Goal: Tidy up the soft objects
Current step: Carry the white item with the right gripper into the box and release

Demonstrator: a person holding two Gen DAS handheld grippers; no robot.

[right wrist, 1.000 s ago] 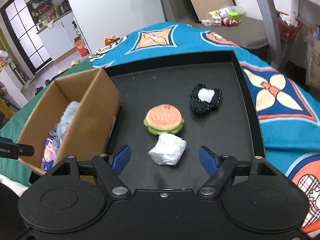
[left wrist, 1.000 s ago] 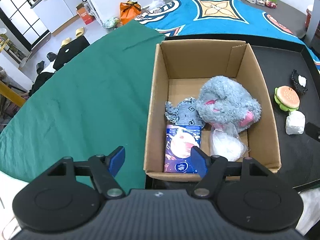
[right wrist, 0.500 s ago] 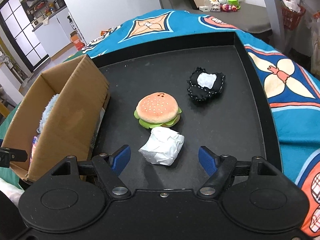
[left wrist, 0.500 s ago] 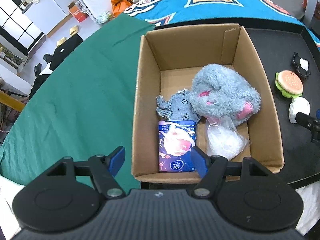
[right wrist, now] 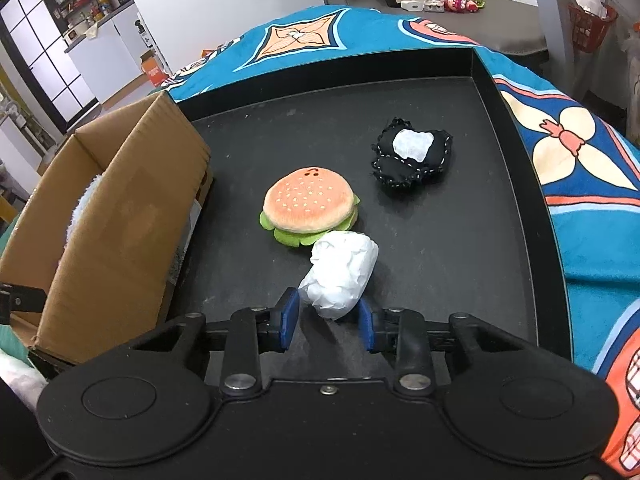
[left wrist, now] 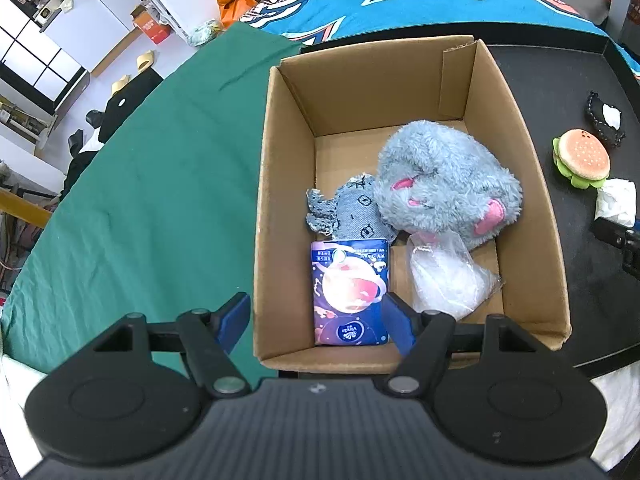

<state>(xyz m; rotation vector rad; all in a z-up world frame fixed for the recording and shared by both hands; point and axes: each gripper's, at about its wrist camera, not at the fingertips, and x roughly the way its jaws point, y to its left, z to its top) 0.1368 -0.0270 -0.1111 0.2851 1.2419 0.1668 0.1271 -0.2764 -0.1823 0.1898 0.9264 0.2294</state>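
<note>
The right tongs (right wrist: 327, 322) are sitting narrowed around the near end of the white wad (right wrist: 340, 274), blue pads at its two sides, on the black tray (right wrist: 512, 200). The wad is lying just in front of the burger toy (right wrist: 309, 208), with the black pouch (right wrist: 412, 156) farther back. The left tongs (left wrist: 316, 320) are hanging wide apart and holding nothing over the near edge of the cardboard box (left wrist: 276, 184), where the grey plush (left wrist: 444, 184), denim piece (left wrist: 352, 216), tissue pack (left wrist: 350, 292) and clear bag (left wrist: 448, 280) are lying
</note>
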